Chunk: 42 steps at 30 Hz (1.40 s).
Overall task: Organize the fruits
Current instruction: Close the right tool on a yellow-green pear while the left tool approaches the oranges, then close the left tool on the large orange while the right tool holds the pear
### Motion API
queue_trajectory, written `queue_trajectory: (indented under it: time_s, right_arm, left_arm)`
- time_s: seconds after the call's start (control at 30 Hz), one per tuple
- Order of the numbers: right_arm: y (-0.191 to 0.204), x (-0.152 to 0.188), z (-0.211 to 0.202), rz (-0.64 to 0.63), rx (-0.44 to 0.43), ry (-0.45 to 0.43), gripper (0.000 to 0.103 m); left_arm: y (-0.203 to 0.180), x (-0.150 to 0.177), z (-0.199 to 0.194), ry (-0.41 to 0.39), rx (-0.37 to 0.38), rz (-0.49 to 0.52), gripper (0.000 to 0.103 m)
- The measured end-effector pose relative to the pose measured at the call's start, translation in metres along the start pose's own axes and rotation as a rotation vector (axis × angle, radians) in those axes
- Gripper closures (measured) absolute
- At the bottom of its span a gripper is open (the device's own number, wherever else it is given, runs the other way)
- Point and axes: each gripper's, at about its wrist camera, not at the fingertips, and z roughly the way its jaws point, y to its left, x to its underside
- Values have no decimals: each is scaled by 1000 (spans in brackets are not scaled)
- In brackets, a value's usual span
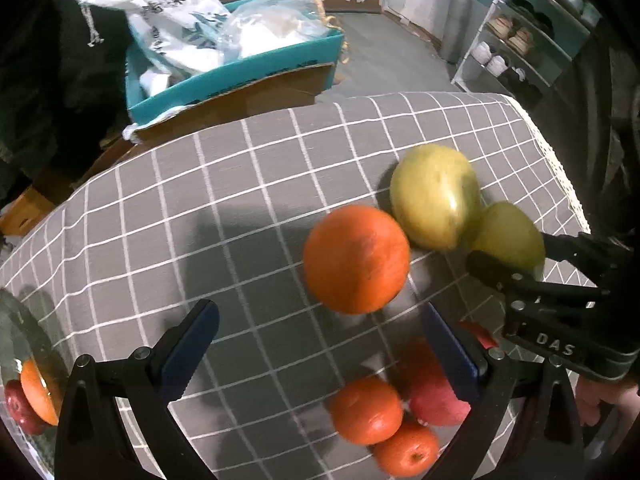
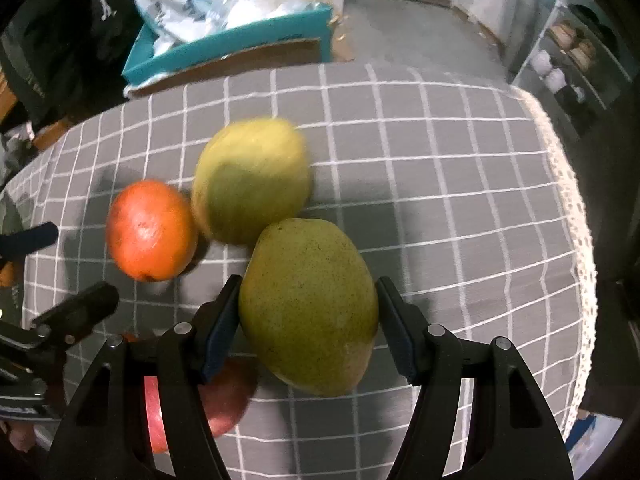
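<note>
Two handheld grippers work over a tabletop (image 2: 460,200) draped in grey cloth with a white grid. Low in the right wrist view, the right gripper (image 2: 310,328) has its jaws closed against the flanks of a green, speckled, oval mango (image 2: 310,308), both blue pads meeting the skin. Above it in the frame lie a second, yellower mango (image 2: 252,180) and a round orange (image 2: 152,230), close together or touching. In the left wrist view, the left gripper (image 1: 320,354) stands wide open and empty, with that orange (image 1: 356,258) just beyond its tips, and two smaller oranges (image 1: 366,408) and a red apple (image 1: 434,396) at lower right. The step in hand appears to be the pick-up of the green mango; whether it has left the cloth cannot be told. Next, it likely needs lifting clear of the neighbouring fruit and carrying to its group.
</note>
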Motion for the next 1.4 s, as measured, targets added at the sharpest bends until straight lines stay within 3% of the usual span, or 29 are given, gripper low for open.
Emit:
queue_trajectory:
  time_s: [0.47, 0.63, 0.77, 1.4]
  right_arm:
    - [-25, 3, 12, 68, 28, 8, 37]
    - [-23, 3, 10, 67, 37, 0, 37]
    - [-23, 4, 11, 66, 42, 3, 37]
    - [-11, 8, -18, 28, 64, -66, 37]
  left_arm:
    - [-15, -13, 31, 37, 39, -13, 2]
    - [-16, -14, 37, 59, 38, -6, 30]
    - [-14, -11, 42, 76, 64, -18, 36]
    - [-7, 1, 9, -11, 23, -43, 39]
